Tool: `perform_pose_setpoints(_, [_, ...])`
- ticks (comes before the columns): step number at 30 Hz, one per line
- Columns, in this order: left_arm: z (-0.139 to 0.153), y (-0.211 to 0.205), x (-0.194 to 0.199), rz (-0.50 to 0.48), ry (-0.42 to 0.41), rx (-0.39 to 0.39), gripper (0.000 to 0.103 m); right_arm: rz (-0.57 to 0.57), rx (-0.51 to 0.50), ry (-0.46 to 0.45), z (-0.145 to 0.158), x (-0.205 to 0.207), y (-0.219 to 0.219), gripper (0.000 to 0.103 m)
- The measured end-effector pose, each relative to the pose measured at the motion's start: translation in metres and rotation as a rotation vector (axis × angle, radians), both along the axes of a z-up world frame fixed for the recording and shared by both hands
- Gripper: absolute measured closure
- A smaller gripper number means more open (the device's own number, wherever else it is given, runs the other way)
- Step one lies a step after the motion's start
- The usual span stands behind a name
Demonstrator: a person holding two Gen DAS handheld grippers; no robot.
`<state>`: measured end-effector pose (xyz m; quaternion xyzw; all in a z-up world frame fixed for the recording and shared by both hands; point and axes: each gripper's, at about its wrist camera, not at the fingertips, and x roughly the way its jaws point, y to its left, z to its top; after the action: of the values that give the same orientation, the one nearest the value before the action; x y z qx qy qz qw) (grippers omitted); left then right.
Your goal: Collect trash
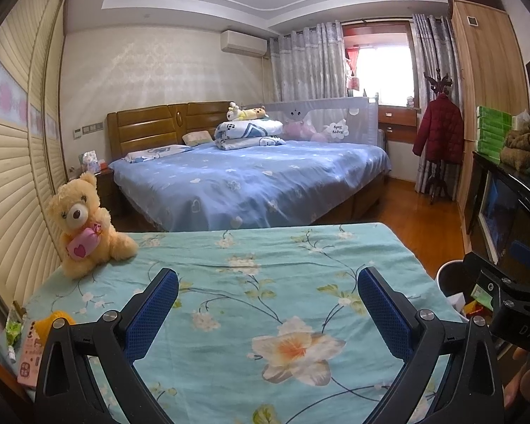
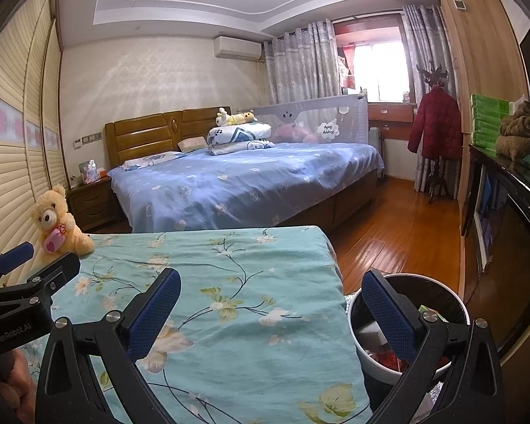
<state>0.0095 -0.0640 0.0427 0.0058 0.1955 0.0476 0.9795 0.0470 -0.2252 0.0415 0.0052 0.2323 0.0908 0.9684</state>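
Hovering wide apart, empty: left tool (image 1: 268,293) over floral cloth (image 1: 265,265) | right tool (image 2: 271,295) likewise

The bench (image 1: 300,247) wears a matt teal flowered cotton cloth, faintly creased. The teddy bear (image 1: 84,226) is fuzzy plush. The floor (image 2: 399,233) is glossy varnished wood. The bin (image 2: 357,321) looks smooth white plastic. Each gripper (image 1: 268,312) has matt black arms, dimpled blue rubber pads (image 1: 152,312) and shiny metal bolts
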Motion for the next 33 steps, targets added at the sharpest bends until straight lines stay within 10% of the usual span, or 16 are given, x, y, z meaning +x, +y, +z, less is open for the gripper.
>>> perform_pose_setpoints(33, [0.0003, 0.0030, 0.0020, -0.004, 0.004, -0.005, 0.001, 0.009, 0.007, 0.010, -0.0035, 0.0011, 0.0017, 0.000])
